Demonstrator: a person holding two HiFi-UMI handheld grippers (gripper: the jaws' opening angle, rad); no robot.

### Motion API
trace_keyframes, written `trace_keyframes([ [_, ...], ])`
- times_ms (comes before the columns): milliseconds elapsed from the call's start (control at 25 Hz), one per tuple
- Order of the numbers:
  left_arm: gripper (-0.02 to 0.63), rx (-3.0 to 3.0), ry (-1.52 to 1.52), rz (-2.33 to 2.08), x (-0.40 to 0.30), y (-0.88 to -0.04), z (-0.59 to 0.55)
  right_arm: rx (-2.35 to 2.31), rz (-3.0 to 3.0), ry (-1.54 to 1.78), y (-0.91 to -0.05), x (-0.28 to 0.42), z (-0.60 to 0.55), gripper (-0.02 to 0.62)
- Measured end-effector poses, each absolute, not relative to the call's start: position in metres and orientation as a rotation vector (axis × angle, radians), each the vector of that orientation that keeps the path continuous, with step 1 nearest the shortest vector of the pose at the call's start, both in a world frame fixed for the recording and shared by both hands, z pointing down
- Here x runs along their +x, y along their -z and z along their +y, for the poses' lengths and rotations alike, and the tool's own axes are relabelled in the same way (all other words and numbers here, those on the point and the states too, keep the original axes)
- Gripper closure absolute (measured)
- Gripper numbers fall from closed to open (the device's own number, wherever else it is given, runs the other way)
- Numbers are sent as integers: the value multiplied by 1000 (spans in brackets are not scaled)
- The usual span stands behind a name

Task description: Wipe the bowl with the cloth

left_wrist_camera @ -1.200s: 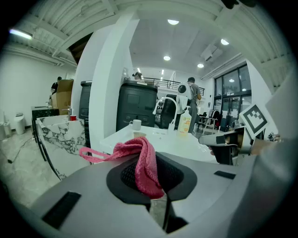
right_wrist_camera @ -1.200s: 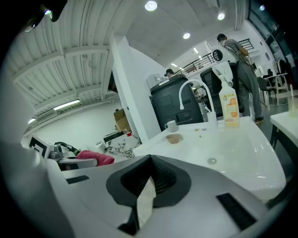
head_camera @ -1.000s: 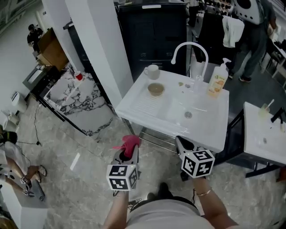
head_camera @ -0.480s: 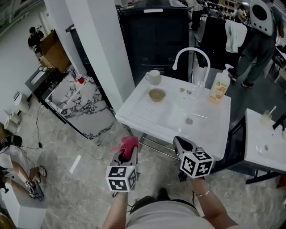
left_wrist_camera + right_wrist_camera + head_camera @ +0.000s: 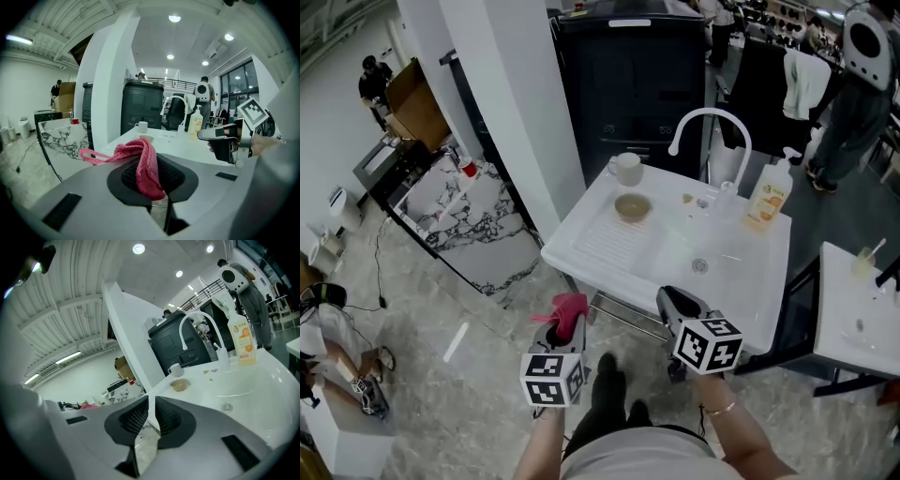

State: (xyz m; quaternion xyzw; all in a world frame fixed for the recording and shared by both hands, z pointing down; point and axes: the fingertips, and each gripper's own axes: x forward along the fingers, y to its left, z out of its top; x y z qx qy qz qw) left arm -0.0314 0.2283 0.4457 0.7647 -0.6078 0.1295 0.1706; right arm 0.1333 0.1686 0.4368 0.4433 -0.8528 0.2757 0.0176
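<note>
Head view, left claw: Your left claw [image 5: 565,326], low and left of centre, stays clenched on the pink cloth [image 5: 568,304].
Head view, bowl: The bowl [image 5: 632,206] sits above centre on the white sink worktop [image 5: 581,246], near the mug [image 5: 627,168] and well apart from both claws.
Head view, change: Your foot now shows between the claws, stepping forward, so you are only closing in.
Left gripper view, cloth: It is bunched between the pressed jaws at centre, with one tail trailing left.
Right gripper view, right claw: Your right claw [image 5: 151,414], lower centre, was clenched a second ago and its jaws are now opening, with nothing between them.
Meaning: You are probably readying that claw to steady the bowl. Wiping has not begun.
</note>
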Motion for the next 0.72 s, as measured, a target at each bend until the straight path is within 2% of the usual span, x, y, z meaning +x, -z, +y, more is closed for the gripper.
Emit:
trace_keyframes([
  [240,560,2197,-356,-1704,-49,-452,167,1366,-2638,-950,-449,115,110,489],
  [720,560,2278,-370,-1587,-102,-449,12,1512,-2515,-1100,-461,75,-34,460],
])
